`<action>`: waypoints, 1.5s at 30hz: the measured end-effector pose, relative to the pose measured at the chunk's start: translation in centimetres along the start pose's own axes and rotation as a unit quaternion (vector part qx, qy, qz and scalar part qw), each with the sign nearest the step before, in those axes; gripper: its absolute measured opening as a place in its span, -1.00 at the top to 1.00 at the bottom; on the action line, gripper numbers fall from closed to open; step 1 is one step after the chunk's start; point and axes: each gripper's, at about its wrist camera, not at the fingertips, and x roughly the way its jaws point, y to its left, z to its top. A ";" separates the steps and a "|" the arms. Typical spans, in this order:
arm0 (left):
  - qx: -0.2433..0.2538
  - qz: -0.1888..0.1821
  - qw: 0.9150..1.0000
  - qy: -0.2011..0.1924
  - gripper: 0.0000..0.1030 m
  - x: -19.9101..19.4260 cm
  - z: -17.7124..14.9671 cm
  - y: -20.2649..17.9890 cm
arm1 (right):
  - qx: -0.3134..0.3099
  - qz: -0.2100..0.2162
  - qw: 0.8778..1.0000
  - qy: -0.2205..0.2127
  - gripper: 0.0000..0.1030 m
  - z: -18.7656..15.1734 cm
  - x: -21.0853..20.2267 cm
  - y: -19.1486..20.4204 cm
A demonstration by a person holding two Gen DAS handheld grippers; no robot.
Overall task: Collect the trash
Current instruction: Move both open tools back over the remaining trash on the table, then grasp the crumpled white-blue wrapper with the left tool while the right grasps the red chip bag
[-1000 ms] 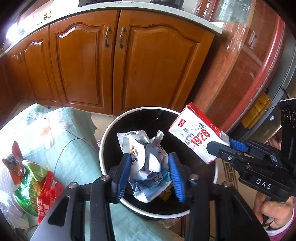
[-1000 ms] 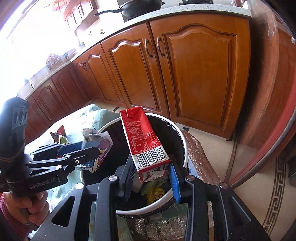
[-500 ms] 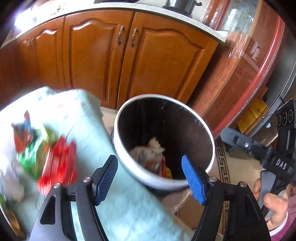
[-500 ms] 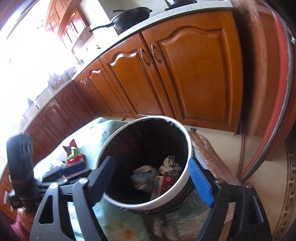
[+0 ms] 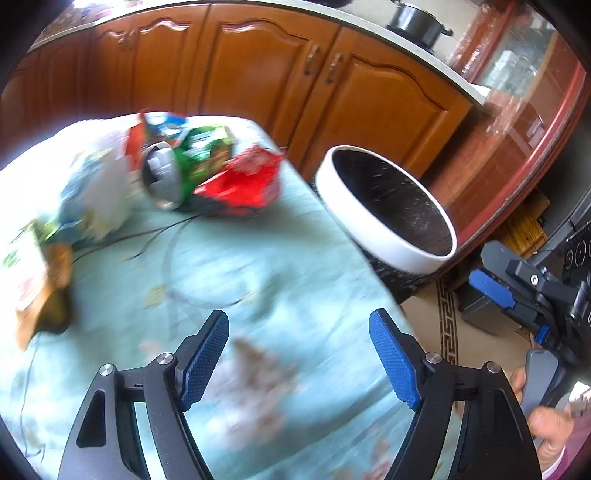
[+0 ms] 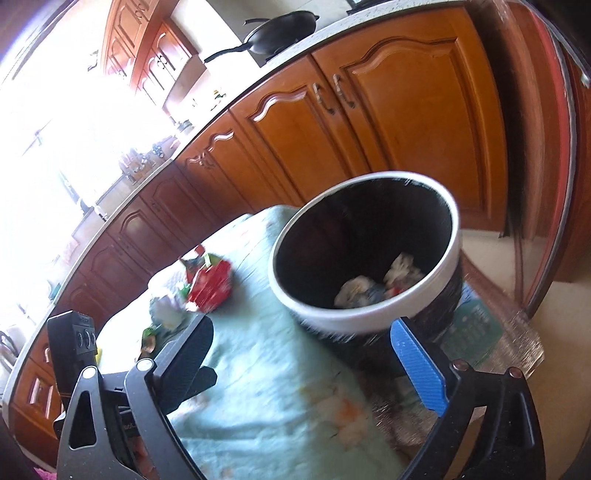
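A black bin with a white rim (image 5: 388, 236) stands beside the table's right edge; it also shows in the right wrist view (image 6: 343, 317), with crumpled paper (image 6: 380, 284) inside. My left gripper (image 5: 299, 354) is open and empty over the pale green tablecloth (image 5: 258, 266). A pile of wrappers, red (image 5: 243, 184) and green (image 5: 203, 155), lies far left on the table, and shows in the right wrist view (image 6: 208, 284). My right gripper (image 6: 303, 354) is open and empty near the bin; it shows at the right of the left view (image 5: 495, 288).
Wooden cabinets (image 5: 280, 77) with a counter run behind the table. More packaging (image 5: 40, 273) lies at the table's left edge. A thin black cord (image 5: 155, 236) crosses the cloth. A pan (image 6: 284, 26) sits on the counter. Patterned floor (image 5: 447, 321) lies right of the bin.
Both grippers opened and dropped the crumpled wrapper and the red carton into the bin. Both then pulled back, the left swinging left over the table towards the wrapper pile.
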 end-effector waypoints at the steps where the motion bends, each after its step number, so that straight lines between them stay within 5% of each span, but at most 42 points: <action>1: -0.007 0.002 1.000 -0.002 -0.52 -0.5 -0.4 0.6 | 0.002 0.000 1.000 0.004 -0.93 -0.4 0.1 0.4; 17: -0.071 0.046 0.995 -0.050 -0.57 -9.2 -4.4 8.3 | -0.045 0.031 0.998 0.043 -0.98 -4.8 2.9 6.9; 29: -0.059 0.075 0.992 -0.083 -0.57 -12.1 -4.6 9.0 | -0.071 0.015 0.996 0.057 -0.98 -5.5 4.2 9.5; 40: -0.043 0.091 0.990 -0.102 -0.57 -12.4 -1.2 9.7 | -0.051 0.029 0.996 0.074 -0.95 -3.0 6.9 10.4; 45: -0.035 0.100 0.991 -0.080 -0.57 -10.0 1.7 10.2 | -0.026 0.030 0.997 0.069 -0.77 -0.7 8.9 10.1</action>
